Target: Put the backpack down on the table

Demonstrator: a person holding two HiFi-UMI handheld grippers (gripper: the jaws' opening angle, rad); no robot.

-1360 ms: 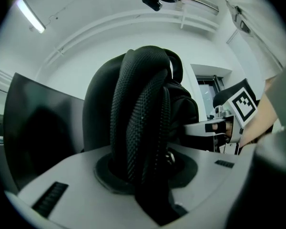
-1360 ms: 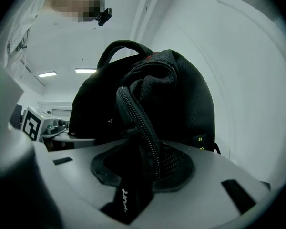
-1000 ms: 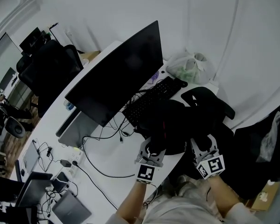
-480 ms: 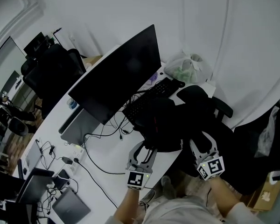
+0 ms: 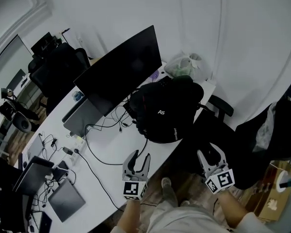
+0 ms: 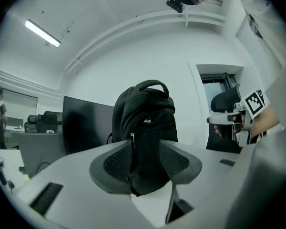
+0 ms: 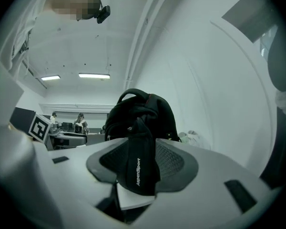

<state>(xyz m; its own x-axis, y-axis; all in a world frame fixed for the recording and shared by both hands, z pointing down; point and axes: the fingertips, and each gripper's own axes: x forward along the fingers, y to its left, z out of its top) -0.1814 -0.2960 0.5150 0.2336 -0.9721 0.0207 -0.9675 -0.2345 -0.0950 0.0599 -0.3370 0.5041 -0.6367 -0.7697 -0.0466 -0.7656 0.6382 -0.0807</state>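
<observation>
Backpack [image 5: 167, 113] stands upright at the table's [image 5: 116, 152] right end, while nearer, left gripper [image 5: 139, 159] and right gripper [image 5: 211, 155] hold nothing, jaws just sprung wide, the left's since eased slightly inward.

Left gripper [image 5: 138, 158]: held level and pointed away from the body. The jaws are spread wide, having just been opened and then eased slightly together. Nothing is gripped between them.
Right gripper [image 5: 211, 155]: held level, well apart from the left. The jaws are spread wide, having just been opened. Nothing is gripped.
Left forearm [image 5: 130, 216]: extended forward.
Right forearm [image 5: 230, 208]: extended forward.
</observation>
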